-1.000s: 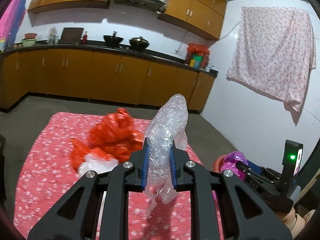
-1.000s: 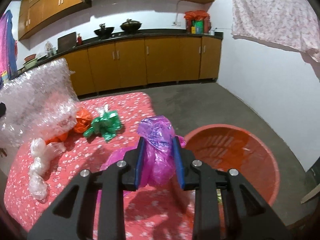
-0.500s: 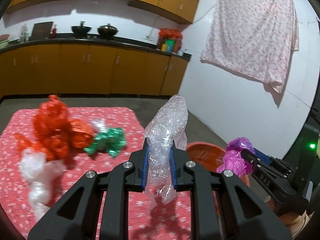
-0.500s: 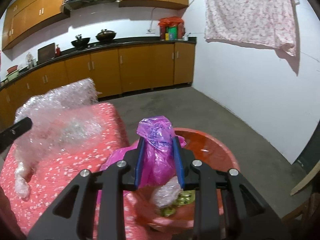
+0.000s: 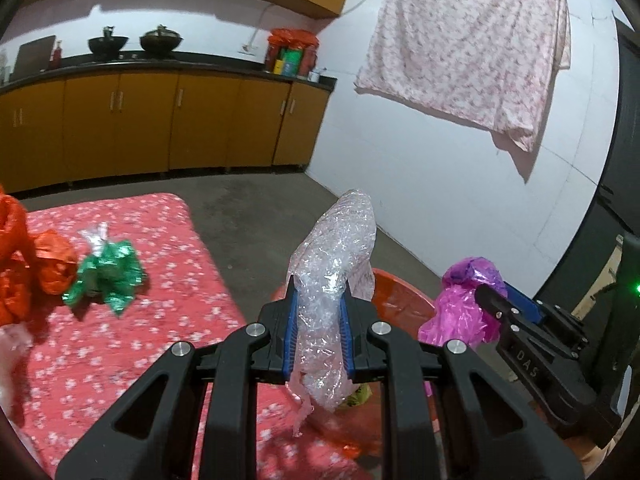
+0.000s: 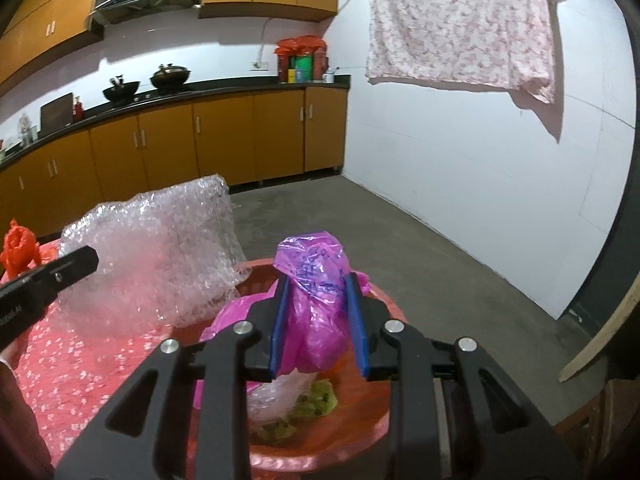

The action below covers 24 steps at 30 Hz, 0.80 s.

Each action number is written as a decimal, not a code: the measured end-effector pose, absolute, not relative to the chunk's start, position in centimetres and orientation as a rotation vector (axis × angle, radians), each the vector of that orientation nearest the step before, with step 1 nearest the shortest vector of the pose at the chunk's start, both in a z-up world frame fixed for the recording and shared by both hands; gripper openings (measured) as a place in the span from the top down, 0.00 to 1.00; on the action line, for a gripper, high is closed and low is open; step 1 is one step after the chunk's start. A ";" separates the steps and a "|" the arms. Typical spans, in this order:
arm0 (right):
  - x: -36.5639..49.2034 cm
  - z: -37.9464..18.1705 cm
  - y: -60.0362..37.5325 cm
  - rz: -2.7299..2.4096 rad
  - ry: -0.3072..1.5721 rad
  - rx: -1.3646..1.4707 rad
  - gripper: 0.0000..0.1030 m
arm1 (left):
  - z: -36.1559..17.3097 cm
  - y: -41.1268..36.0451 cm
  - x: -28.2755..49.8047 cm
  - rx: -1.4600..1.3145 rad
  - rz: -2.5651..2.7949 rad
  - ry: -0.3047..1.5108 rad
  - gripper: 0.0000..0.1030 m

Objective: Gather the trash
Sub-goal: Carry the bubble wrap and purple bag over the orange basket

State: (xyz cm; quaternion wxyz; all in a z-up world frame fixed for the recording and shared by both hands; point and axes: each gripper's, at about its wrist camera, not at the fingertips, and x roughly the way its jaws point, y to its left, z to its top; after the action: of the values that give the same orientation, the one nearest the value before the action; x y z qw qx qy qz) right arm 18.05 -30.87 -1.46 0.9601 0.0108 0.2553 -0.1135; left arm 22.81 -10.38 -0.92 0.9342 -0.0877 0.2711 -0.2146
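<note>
My left gripper (image 5: 318, 334) is shut on a clear bubble wrap sheet (image 5: 334, 276), which sticks up between the blue pads. The same bubble wrap (image 6: 160, 256) fills the left of the right wrist view. My right gripper (image 6: 318, 330) is shut on a crumpled magenta plastic bag (image 6: 316, 292), also seen at the right as the magenta bag (image 5: 466, 304). Both hang over a red basin (image 6: 372, 408) that holds green scraps and clear plastic. The basin's rim (image 5: 404, 292) shows behind the left fingers.
On the red flowered cloth (image 5: 132, 344) lie a green foil wad (image 5: 108, 276) and orange-red plastic bags (image 5: 28, 264). Kitchen cabinets (image 6: 224, 144) line the far wall. A patterned sheet (image 6: 464, 24) hangs on the white wall. Bare concrete floor (image 6: 400, 236) lies beyond the basin.
Both grippers have swung right from over the cloth to above the red basin, each carrying its piece. The orange bags and green wad have slid to the left edge of the left view.
</note>
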 end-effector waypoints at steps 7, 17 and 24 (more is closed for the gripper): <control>18.6 -2.6 -32.7 -0.261 0.531 0.056 0.73 | -2.1 -12.8 24.3 -0.164 -0.481 0.588 0.83; 19.2 -3.3 -34.2 -0.268 0.538 0.094 0.73 | -3.7 -15.1 25.1 -0.135 -0.515 0.633 0.82; 19.7 -3.6 -34.1 -0.218 0.539 0.127 0.64 | -4.5 -14.7 25.5 -0.155 -0.488 0.662 0.55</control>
State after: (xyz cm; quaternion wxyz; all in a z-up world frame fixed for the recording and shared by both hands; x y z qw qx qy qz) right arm 19.70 -34.07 -3.60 0.9560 0.0624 0.2656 -0.1075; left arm 25.53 -14.73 -4.49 0.9137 -0.0755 0.3213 -0.2370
